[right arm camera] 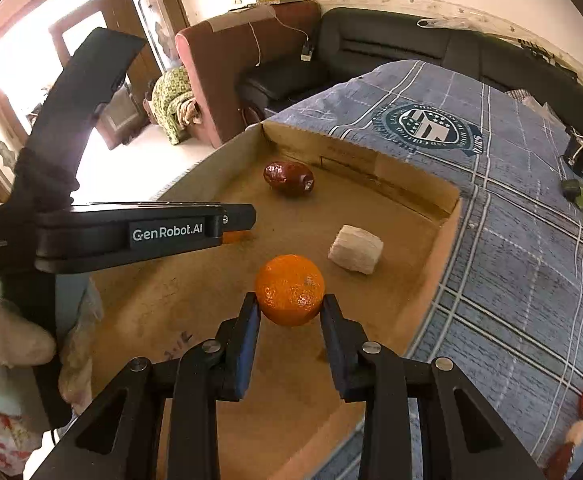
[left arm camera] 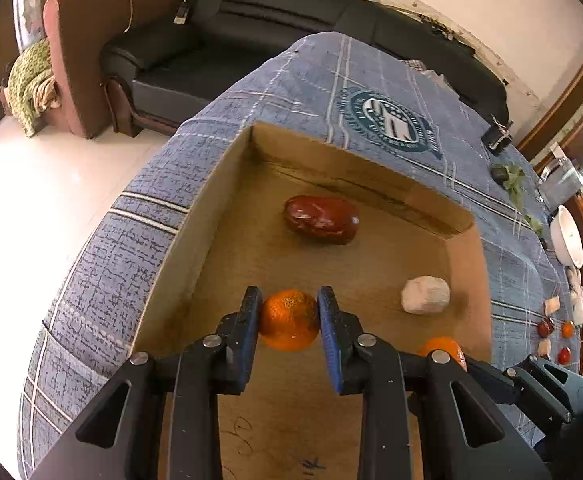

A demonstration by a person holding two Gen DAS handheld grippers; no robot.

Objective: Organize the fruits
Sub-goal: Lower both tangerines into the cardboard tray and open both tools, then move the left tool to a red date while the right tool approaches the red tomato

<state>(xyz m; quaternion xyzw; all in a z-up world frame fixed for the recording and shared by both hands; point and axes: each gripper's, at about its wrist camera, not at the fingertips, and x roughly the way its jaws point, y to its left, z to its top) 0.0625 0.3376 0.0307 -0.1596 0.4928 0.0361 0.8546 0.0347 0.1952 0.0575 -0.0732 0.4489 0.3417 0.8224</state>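
Note:
A shallow cardboard box (left arm camera: 227, 184) lies on a blue plaid cloth. Inside are a dark red fruit (left arm camera: 321, 219) and a whitish peeled piece (left arm camera: 425, 294). My left gripper (left arm camera: 289, 312) is shut on an orange (left arm camera: 289, 320) above the box floor. My right gripper (right arm camera: 290, 312) is shut on a second orange (right arm camera: 290, 290), also over the box; that orange shows at the left wrist view's lower right (left arm camera: 443, 350). The red fruit (right arm camera: 288, 177) and white piece (right arm camera: 355, 249) lie beyond it. The left gripper's body (right arm camera: 143, 232) crosses the right wrist view.
More small fruits (left arm camera: 553, 334) lie on the cloth (right arm camera: 511, 248) to the right of the box. A white bowl (left arm camera: 567, 236), green leaves (left arm camera: 513, 180) and a black clip (right arm camera: 579, 152) sit farther right. A black sofa (left arm camera: 251, 32) stands behind.

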